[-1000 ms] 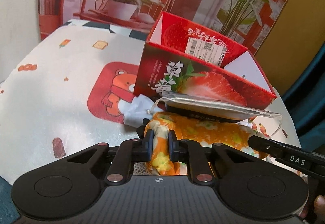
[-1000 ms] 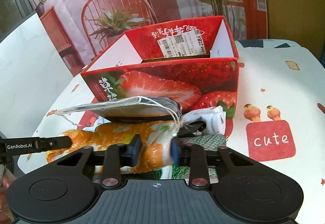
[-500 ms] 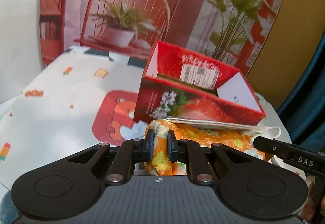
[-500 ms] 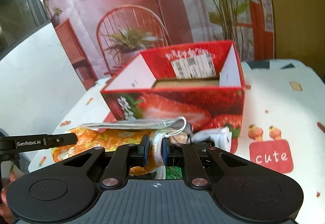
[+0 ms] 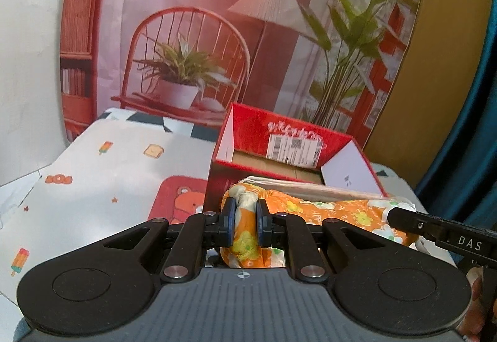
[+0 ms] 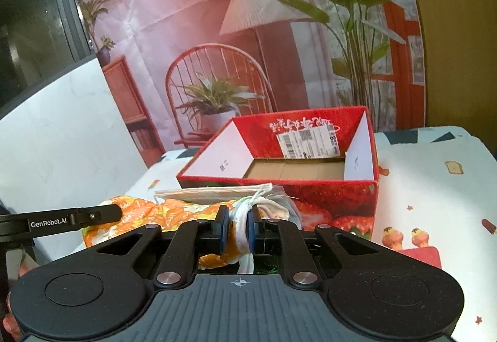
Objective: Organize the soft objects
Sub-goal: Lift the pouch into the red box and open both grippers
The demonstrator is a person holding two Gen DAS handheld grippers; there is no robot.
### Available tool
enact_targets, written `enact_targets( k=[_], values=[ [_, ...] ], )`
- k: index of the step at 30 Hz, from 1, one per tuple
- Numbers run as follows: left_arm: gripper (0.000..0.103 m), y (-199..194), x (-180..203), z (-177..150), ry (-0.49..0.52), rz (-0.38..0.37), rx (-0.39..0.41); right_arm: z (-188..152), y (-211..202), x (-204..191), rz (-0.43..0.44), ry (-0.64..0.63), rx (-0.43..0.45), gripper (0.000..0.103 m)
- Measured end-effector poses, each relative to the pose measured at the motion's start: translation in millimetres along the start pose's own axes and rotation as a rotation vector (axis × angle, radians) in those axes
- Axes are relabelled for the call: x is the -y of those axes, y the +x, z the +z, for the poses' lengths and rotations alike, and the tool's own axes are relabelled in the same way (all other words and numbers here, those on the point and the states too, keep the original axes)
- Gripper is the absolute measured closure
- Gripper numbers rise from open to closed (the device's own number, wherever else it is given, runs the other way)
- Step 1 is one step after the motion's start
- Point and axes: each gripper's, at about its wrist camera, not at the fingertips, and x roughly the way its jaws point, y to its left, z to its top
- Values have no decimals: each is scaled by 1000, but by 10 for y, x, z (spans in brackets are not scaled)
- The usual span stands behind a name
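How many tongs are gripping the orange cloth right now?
2. Left tongs clamp one end of the orange cloth; right tongs clamp the other, whiter end.

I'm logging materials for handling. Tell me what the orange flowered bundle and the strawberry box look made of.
Orange flowered bundle: seemingly soft matte woven fabric; it puckers where the left gripper pinches it. Strawberry box: printed cardboard, slightly glossy; bare brown board shows inside.
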Motion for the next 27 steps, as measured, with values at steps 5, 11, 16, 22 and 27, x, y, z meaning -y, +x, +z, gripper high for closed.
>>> enact_targets(
  k=[5, 11, 16, 22, 27],
  values=[
    [89, -205, 38, 167, 10, -18, 80, 123, -115, -52, 23, -3, 39, 92],
    [89, -360, 148, 392, 34, -34, 151, 321, -228, -107, 46, -10, 89, 92],
    [89, -362, 208, 543, 30, -50, 172, 480, -280, -128, 51, -21, 126, 92],
    [89, -127, 254, 754, 40, -33, 186, 690, -106, -27, 51, -7, 129, 92],
    [89, 261, 322, 823, 90, 10, 155, 808, 233, 103, 17, -25, 88, 92]
  ],
)
